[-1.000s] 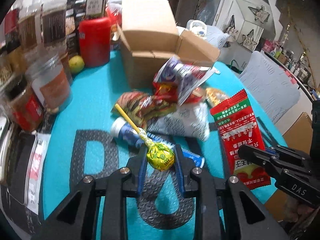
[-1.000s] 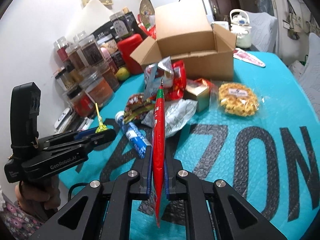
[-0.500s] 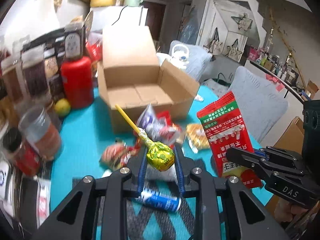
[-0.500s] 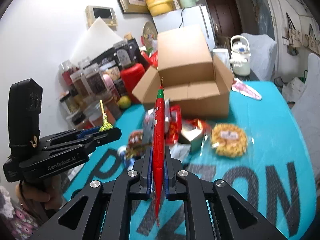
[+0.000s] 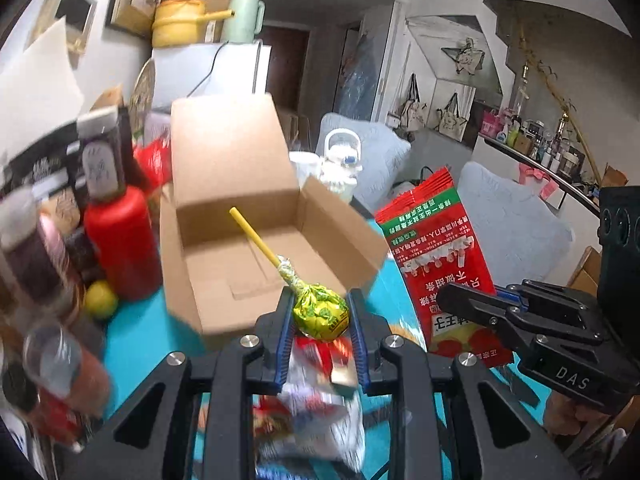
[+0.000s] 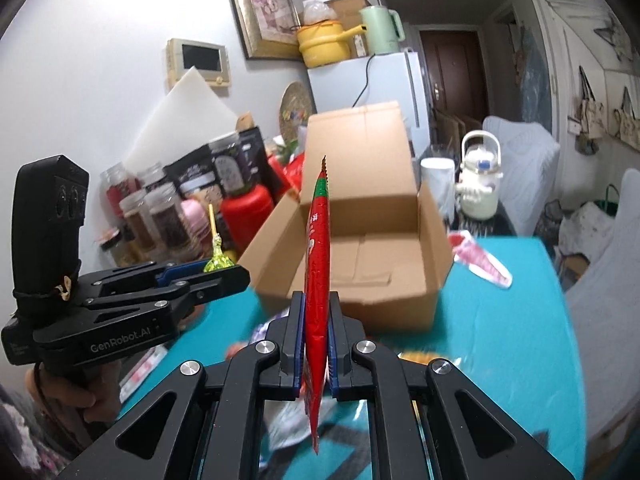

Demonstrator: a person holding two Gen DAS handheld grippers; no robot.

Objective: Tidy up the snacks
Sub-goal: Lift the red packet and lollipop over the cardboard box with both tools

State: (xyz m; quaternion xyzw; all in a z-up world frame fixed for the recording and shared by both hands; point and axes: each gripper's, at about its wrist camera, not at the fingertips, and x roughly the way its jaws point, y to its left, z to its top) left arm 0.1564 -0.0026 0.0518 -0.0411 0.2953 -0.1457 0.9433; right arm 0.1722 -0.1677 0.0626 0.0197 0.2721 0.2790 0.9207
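Note:
My left gripper point(image 5: 320, 316) is shut on a lollipop point(image 5: 318, 312) with a yellow-green wrapper and a yellow stick, held above the table in front of the open cardboard box point(image 5: 224, 268). My right gripper point(image 6: 316, 320) is shut on a flat red snack packet point(image 6: 318, 252), held upright and edge-on before the same box point(image 6: 392, 280). In the left wrist view the packet point(image 5: 436, 264) hangs right of the box with the right gripper point(image 5: 472, 304) on it. In the right wrist view the left gripper point(image 6: 224, 276) with the lollipop point(image 6: 216, 260) is left of the box. The box looks empty inside.
A red canister point(image 5: 120, 240), jars point(image 5: 48, 248) and a yellow fruit point(image 5: 98, 300) crowd the left of the teal table point(image 6: 500, 340). Blurred snack packets point(image 5: 312, 408) lie below the left gripper. A white kettle point(image 6: 478, 184) and mug point(image 6: 436, 176) stand behind the box.
Both grippers have risen from the snack pile and moved forward toward the box, each still holding its item. The box now looks nearer and its inside shows.

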